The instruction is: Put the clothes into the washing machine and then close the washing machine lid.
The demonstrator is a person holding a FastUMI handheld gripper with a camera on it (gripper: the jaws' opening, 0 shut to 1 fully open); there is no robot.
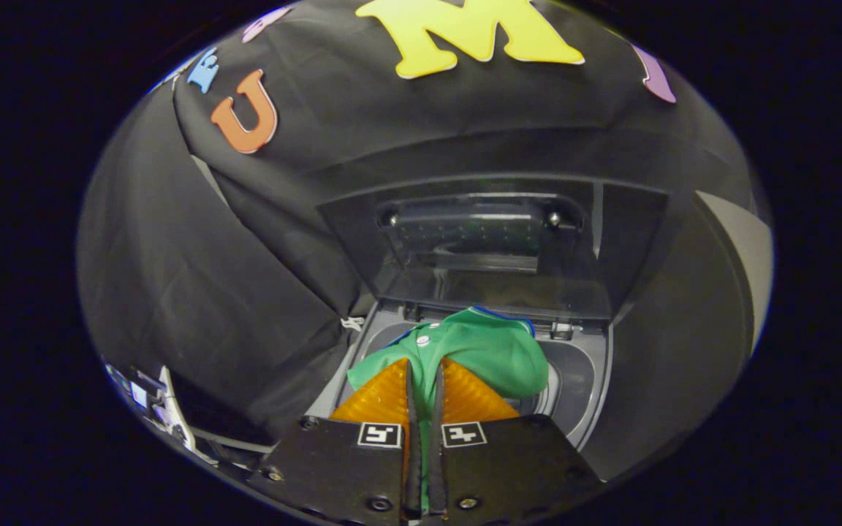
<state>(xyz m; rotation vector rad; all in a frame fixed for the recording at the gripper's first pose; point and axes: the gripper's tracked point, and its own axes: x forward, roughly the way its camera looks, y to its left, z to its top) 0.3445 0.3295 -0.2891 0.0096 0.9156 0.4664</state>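
Washer: washing machine (588, 380) stands beyond the fingers, a grey top-loader with its opening facing up
Lid: washing machine lid (490, 248) is raised, tilted back behind the opening, its dark window pane facing the gripper
Garment: green shirt (487, 351) with blue trim hangs over the opening, bunched just ahead of the fingers, a strip of it running down between them
Tool: gripper (425, 391) has its orange fingers (381, 398) drawn close together, both pressed on the green cloth, clenched on the shirt above the washer's mouth
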